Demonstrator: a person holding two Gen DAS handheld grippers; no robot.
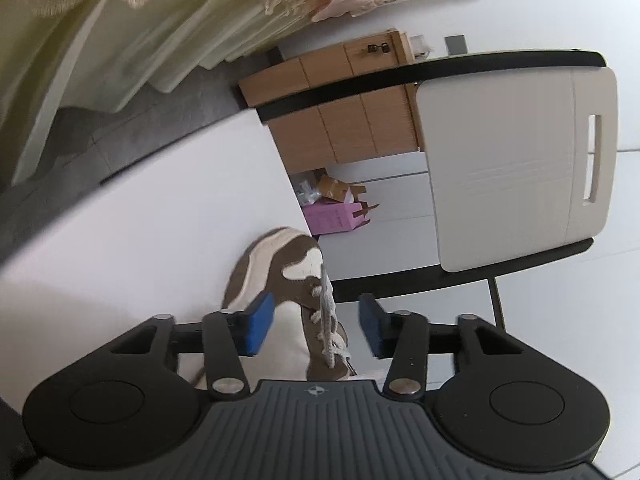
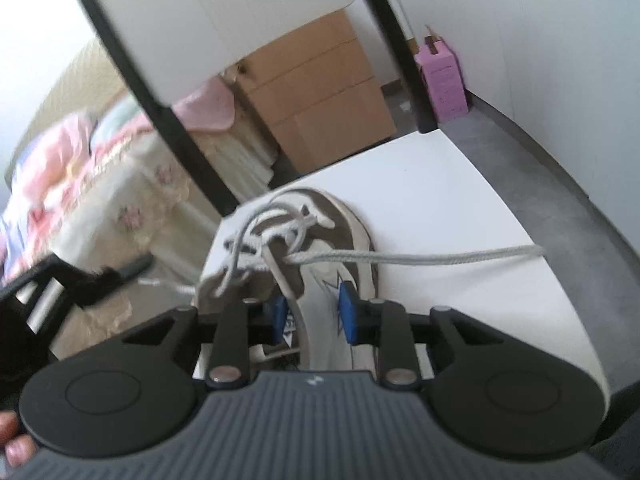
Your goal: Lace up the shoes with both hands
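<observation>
A brown and cream sneaker lies on the white table, toe pointing away. Its grey lace runs down the eyelets, right between my left gripper's blue pads, which stand apart and touch neither lace nor shoe. In the right wrist view the sneaker carries a loose tangle of lace loops. One lace end stretches out to the right over the table. Another strand drops between my right gripper's pads, close to the left one, with no pad pressing on it.
A chair with a white back and a black frame stands at the table's far edge. Behind it are a wooden cabinet, a pink box on the floor and a bed with floral bedding. A person's fingers show at the lower left.
</observation>
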